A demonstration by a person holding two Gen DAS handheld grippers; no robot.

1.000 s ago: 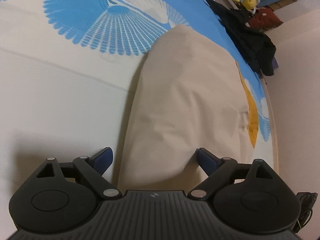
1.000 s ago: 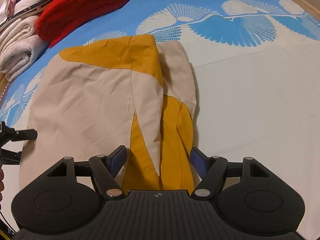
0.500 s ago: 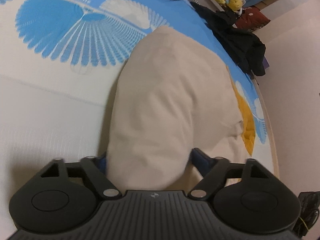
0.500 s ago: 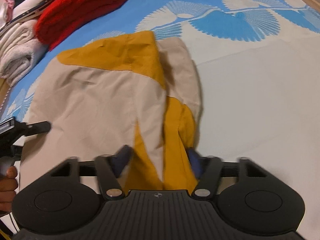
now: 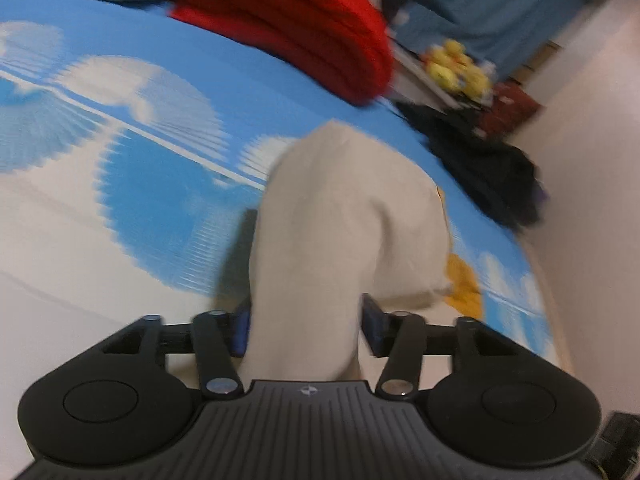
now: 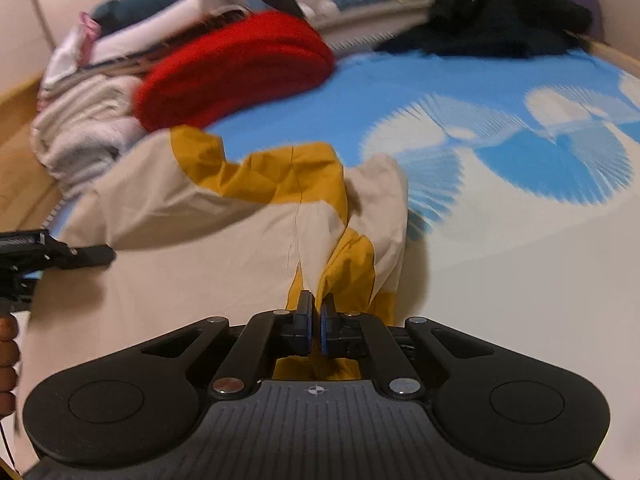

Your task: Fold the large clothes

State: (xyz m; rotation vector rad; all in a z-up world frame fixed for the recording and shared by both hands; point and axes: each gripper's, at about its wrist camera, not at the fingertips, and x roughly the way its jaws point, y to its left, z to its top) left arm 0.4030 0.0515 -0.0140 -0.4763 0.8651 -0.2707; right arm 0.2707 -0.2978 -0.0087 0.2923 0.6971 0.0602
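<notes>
A large beige and mustard-yellow garment (image 6: 208,232) lies on the blue-and-white bed sheet (image 6: 520,208). My right gripper (image 6: 315,326) is shut on the garment's near edge, where yellow and beige cloth meet. In the left wrist view the beige cloth (image 5: 344,216) is bunched and lifted between my left gripper's (image 5: 306,326) blue pads, which stand wide apart against the cloth's sides. The left gripper also shows at the left edge of the right wrist view (image 6: 60,256), over the beige cloth.
A folded red knit (image 6: 236,76) and a pile of white and grey clothes (image 6: 80,120) lie at the bed's far side. Black clothing (image 5: 488,168) lies near the bed's edge by a pale wall (image 5: 592,160). Yellow plush toys (image 5: 456,68) sit beyond.
My right gripper has closed on the garment's near edge and lifted it. My left gripper has moved onto the beige edge, and the cloth has risen between its pads. Both views tilted up.
</notes>
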